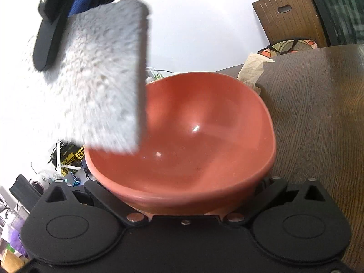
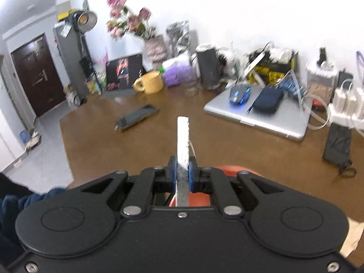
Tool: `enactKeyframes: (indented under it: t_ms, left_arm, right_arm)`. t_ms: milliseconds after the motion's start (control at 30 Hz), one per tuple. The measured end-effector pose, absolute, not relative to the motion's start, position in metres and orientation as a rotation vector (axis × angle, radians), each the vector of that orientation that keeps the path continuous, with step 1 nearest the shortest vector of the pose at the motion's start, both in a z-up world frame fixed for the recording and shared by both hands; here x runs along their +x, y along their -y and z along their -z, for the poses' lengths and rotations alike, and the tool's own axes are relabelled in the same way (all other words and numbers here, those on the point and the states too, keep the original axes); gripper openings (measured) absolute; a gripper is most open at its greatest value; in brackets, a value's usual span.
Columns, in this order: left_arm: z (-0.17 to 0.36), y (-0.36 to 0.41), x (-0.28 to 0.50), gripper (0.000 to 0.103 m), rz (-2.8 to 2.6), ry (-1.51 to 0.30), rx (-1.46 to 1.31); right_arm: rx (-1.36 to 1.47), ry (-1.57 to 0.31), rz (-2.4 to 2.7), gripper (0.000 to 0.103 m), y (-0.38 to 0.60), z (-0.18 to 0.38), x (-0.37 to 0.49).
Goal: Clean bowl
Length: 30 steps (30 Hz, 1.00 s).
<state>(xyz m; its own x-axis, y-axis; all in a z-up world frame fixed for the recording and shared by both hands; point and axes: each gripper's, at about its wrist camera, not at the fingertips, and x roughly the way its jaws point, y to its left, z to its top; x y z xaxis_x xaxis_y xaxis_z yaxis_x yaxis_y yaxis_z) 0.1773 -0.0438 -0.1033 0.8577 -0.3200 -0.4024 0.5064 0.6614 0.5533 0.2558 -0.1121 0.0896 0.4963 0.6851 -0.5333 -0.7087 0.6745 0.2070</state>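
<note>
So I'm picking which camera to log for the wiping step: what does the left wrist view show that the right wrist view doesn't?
Only the left wrist view shows the bowl's whole inside, the sponge's broad face hanging over its rim, crumpled paper and a chair.

Only the right wrist view shows the right gripper pinching the sponge edge-on, plus a laptop, yellow mug and phone.

Both show the bowl, the sponge and the brown table.
</note>
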Motion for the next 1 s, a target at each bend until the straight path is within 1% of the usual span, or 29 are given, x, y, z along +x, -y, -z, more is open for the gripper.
enactKeyframes:
  t_ms: [200,333,600,767,867,900,1000]
  left_arm:
    - [0.107,0.054,0.168,0.101,0.475,-0.284,0.704]
    - [0.106,0.054,0.175,0.101,0.483,-0.302,0.685]
    - [0.110,0.073,0.152,0.101,0.488,-0.312,0.673]
    - [0.111,0.078,0.135,0.101,0.489,-0.315,0.669]
    - [0.111,0.079,0.118,0.101,0.492,-0.320,0.662]
    - [0.112,0.078,0.128,0.102,0.492,-0.322,0.661]
    - [0.103,0.071,0.106,0.102,0.493,-0.326,0.656]
  right_arm:
    - [-0.157,-0.541,-0.778,0.011,0.115,-0.093,0.275]
    - [-0.169,-0.520,-0.751,0.011,0.124,-0.091,0.285]
    - [-0.214,-0.475,-0.687,0.011,0.143,-0.092,0.290]
    - [-0.285,-0.491,-0.645,0.011,0.152,-0.085,0.287]
    - [-0.308,-0.546,-0.635,0.011,0.159,-0.073,0.288]
    - [-0.307,-0.564,-0.638,0.011,0.161,-0.069,0.287]
    - [-0.308,-0.617,-0.655,0.011,0.166,-0.056,0.283]
